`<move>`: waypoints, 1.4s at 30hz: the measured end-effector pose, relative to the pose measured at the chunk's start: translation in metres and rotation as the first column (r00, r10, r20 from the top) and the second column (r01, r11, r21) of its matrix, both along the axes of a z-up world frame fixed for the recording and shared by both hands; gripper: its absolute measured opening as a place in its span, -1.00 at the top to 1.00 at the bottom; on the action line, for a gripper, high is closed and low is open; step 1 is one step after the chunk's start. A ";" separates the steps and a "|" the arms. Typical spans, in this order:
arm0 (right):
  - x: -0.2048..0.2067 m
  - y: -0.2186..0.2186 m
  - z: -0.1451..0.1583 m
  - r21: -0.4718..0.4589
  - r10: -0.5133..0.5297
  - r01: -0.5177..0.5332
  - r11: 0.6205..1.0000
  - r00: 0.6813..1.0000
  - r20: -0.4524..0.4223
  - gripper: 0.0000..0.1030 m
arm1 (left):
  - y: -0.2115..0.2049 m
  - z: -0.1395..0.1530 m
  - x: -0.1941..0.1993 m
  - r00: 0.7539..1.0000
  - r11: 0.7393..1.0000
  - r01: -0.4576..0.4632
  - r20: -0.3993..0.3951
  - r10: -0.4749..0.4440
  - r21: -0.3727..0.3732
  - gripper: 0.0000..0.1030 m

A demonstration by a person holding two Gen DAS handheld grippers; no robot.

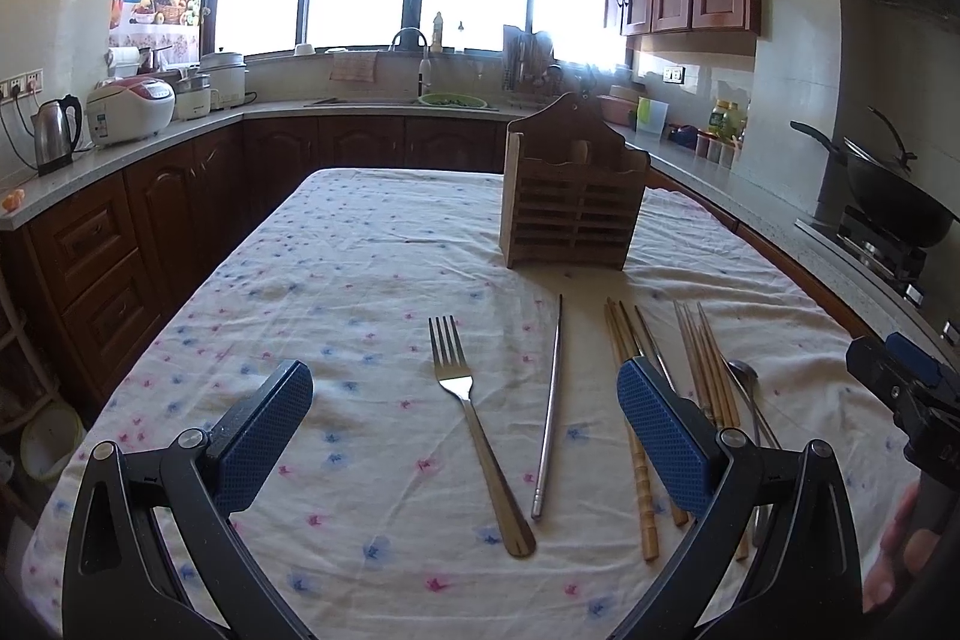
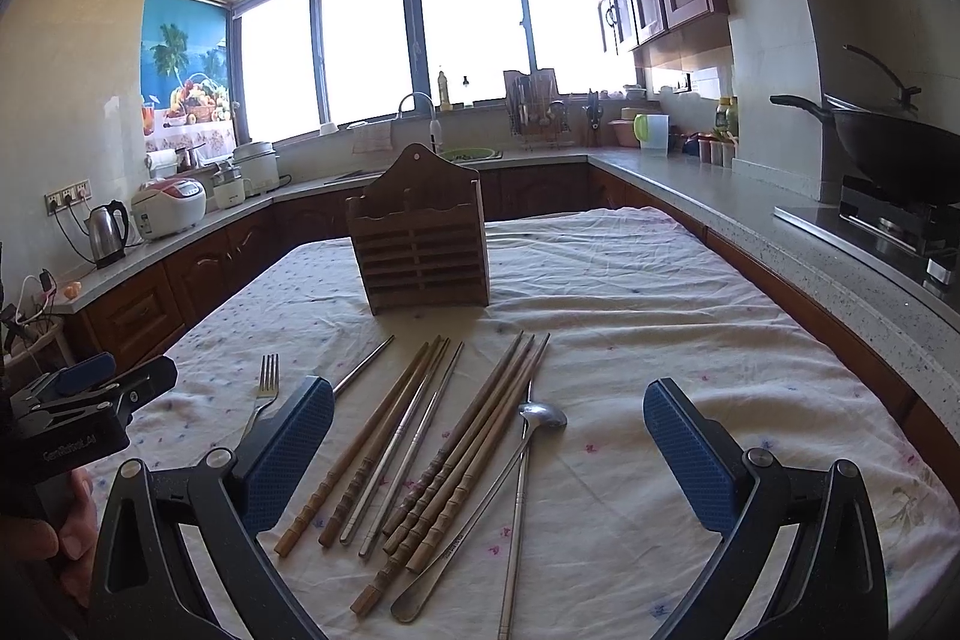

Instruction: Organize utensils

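Note:
A wooden utensil holder (image 1: 573,208) stands upright on the cloth-covered table (image 1: 360,250); it also shows in the right wrist view (image 2: 420,244). In front of it lie a steel fork (image 1: 474,424), a metal chopstick (image 1: 551,412), bamboo chopsticks (image 2: 462,454) in two groups, metal chopsticks (image 2: 402,448) and a long spoon (image 2: 528,460). My left gripper (image 1: 465,436) is open above the fork and metal chopstick. My right gripper (image 2: 489,454) is open above the chopsticks and spoon. Both are empty.
Kitchen counters run around the table on three sides. A kettle (image 1: 54,133) and rice cookers (image 1: 129,109) stand on the left, a sink (image 1: 420,100) at the back, a wok (image 2: 882,148) on the stove at right. The right gripper shows at the left wrist view's edge (image 1: 906,382).

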State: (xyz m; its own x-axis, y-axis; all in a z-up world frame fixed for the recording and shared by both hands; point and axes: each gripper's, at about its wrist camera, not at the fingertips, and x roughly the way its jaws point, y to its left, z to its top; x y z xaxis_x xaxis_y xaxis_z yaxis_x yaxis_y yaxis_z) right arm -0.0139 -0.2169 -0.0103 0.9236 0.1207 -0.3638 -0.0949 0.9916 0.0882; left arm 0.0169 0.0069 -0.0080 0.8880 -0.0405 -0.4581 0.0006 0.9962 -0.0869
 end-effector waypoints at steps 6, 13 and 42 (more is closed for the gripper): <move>0.007 -0.006 -0.002 0.025 0.004 -0.004 1.000 0.999 -0.033 -1.00 | 0.006 -0.007 0.013 0.998 1.000 0.006 -0.057 -0.008 -0.026 -1.00; 0.026 -0.019 -0.007 0.114 0.043 -0.030 0.993 0.992 -0.116 -0.94 | 0.021 -0.015 0.043 0.988 0.998 0.019 -0.154 -0.029 -0.067 -0.92; 0.124 -0.048 -0.064 0.380 0.188 0.014 0.925 0.851 -0.490 0.57 | 0.028 -0.057 0.163 0.877 0.970 0.195 -0.416 -0.238 -0.144 0.47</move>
